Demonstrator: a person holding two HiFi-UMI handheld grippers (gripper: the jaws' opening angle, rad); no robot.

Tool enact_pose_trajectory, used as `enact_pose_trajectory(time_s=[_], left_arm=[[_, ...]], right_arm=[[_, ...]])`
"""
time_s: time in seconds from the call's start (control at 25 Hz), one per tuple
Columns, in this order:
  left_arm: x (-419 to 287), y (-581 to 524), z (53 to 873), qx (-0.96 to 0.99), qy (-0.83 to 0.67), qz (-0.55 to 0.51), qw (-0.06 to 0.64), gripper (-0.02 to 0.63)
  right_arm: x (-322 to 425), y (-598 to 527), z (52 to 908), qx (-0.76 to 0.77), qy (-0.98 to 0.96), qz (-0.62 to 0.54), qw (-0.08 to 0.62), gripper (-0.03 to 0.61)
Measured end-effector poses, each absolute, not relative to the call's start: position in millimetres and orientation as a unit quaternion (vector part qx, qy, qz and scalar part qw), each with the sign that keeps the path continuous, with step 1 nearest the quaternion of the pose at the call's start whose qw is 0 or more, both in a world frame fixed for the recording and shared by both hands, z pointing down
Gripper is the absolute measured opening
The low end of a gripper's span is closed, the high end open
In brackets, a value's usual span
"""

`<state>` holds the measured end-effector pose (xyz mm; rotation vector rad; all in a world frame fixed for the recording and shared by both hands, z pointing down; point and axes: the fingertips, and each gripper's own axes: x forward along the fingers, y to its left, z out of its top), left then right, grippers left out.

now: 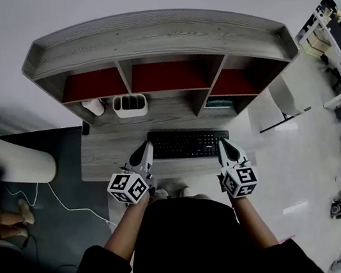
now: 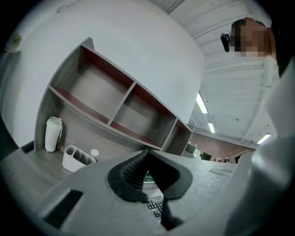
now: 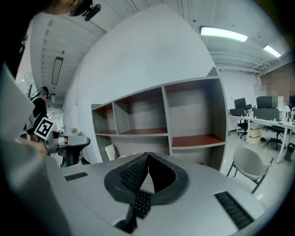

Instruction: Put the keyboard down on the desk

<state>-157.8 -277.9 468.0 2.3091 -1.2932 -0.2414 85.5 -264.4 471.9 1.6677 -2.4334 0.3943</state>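
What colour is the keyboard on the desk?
The keyboard is black; the head view shows it best.

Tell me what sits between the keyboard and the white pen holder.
Nothing. The head view shows only bare desk between the keyboard and the holder.

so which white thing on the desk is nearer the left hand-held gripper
The slotted white organiser, straight beyond the left hand-held gripper; the white roll stands further off to its left.

The jaws hide most of the keyboard [image 2: 154,204].
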Motion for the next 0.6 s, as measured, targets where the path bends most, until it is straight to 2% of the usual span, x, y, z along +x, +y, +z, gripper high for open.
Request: enact_pose_trajectory(time_s=[0.6], left_arm=[[-200.6,-294.7,469.8,0.839,-0.479,-0.079,0.247,0.017]], right_arm=[[77.5,-276.7,460.6,0.597,-0.792,0.098,0.086,0.012]])
